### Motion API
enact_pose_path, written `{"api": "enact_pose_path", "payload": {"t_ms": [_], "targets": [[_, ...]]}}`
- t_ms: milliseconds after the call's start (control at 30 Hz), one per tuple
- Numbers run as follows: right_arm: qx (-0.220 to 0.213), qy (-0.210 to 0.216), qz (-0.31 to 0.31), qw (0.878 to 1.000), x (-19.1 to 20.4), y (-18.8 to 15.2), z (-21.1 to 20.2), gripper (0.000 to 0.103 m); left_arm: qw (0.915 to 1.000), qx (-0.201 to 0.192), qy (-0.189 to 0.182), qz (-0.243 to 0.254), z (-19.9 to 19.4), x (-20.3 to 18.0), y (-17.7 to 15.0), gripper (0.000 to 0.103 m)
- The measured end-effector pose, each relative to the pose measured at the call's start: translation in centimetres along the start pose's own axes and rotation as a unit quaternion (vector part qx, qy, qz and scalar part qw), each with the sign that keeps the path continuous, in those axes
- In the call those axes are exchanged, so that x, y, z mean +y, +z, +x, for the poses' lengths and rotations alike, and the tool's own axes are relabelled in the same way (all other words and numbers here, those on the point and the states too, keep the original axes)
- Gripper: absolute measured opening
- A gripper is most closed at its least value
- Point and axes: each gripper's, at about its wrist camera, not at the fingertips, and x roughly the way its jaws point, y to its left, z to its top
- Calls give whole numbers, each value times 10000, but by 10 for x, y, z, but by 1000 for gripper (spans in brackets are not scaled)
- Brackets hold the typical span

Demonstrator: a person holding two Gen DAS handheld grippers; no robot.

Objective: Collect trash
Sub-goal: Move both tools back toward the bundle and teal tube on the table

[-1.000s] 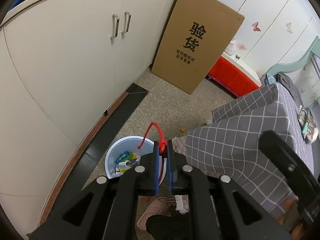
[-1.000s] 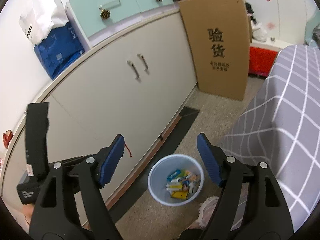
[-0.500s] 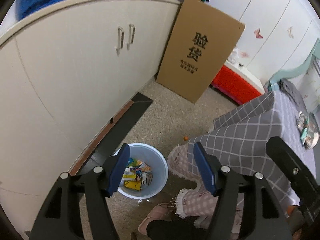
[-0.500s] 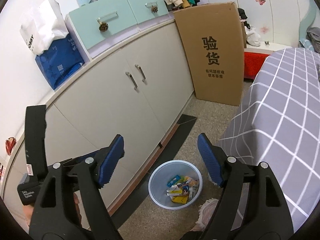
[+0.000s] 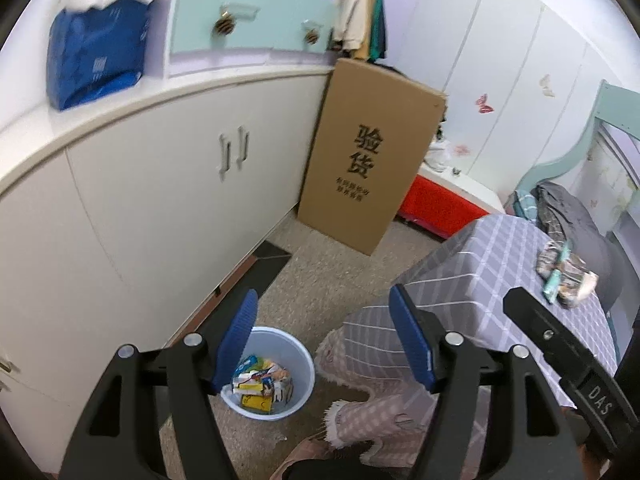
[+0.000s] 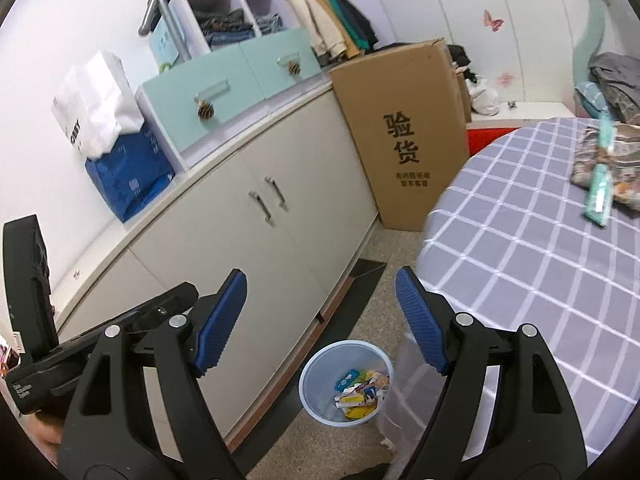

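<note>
A light blue trash bin [image 5: 276, 376] stands on the floor beside the cabinet, holding several colourful wrappers; it also shows in the right wrist view [image 6: 346, 388]. My left gripper [image 5: 326, 340] is open and empty, high above the bin. My right gripper [image 6: 320, 324] is open and empty, also above the bin. More wrappers [image 6: 604, 172] lie on the grey checked tablecloth [image 6: 520, 264], seen in the left wrist view at the far right [image 5: 564, 276].
A long cream cabinet [image 5: 160, 208] runs along the left. A tall cardboard box [image 5: 372, 168] leans at its end, with a red-sided bench [image 5: 440, 208] behind. The left gripper's body [image 6: 36, 320] shows at the left of the right wrist view.
My left gripper opened and let go of the red string, which is no longer in view. Both grippers rose and tilted up, showing more of the room and table.
</note>
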Motion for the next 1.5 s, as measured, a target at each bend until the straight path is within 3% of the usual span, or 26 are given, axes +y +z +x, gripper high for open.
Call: {"api": "enact_pose_path", "payload": {"t_ms": [300,600,867,1233,1500], "targets": [[-414,-375,420,9976,-65,5,-68,78,9976,-93,-373,574,-23,-80,-10,68],[-710,-917,940,9888,-146,-9,-133,79,9883,-96,-774,1310,-28,-183,-35,70],[-812,-1157,1426,9796,-208,-25,-173,81,9798,-1,-919,1774,-28,-253,-56,73],[-969,-1427,1668,9708,-251,-37,-203,86,9715,160,-906,2183,-21,-311,-77,74],[-788,-1212,2017,9687,-270,-42,-199,87,9683,263,-857,2332,-13,-334,-89,75]]}}
